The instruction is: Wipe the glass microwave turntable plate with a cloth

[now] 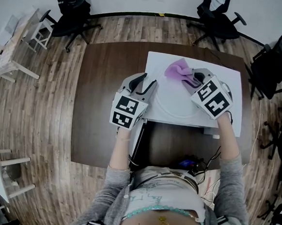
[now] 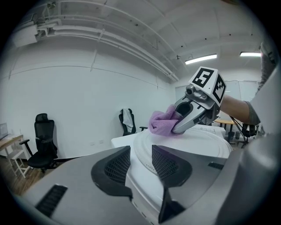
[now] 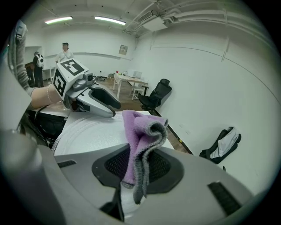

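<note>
head view: high above the turntable plate, looking steeply down; far enough to take in the whole table round the plate.
left gripper view: low at the plate's left rim, almost level, facing across the plate to the right gripper; very near.
right gripper view: at the plate's far right edge, tilted down, facing back across it to the left gripper; cloth right at the lens.
shared: plate in all three; gripper views face each other over it.
</note>
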{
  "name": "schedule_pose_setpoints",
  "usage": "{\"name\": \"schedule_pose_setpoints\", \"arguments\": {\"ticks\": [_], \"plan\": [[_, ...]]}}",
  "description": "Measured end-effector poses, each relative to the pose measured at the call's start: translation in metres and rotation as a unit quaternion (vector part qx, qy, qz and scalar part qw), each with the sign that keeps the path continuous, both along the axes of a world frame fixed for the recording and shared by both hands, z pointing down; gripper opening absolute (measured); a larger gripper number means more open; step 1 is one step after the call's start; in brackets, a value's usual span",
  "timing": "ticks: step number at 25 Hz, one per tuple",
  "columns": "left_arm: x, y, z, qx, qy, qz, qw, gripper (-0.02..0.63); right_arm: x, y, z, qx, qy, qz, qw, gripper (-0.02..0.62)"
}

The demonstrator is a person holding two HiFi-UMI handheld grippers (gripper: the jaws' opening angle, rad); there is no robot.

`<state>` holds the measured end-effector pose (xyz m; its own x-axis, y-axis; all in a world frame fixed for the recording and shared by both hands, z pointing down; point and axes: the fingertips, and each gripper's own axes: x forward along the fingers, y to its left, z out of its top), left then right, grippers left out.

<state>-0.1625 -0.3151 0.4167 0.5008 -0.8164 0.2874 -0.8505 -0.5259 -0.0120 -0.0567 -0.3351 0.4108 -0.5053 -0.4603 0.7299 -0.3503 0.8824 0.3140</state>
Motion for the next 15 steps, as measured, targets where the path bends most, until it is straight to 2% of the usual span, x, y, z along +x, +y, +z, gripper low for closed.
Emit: {"name": "schedule_pose_setpoints", "arguments": {"ticks": [15], "plan": [[0.001, 0.000, 0.002, 0.001, -0.002, -0.001, 1.0000, 0.166, 0.044, 0.014, 0.001, -0.011, 0.004, 0.040, 0.999, 0.098]]}}
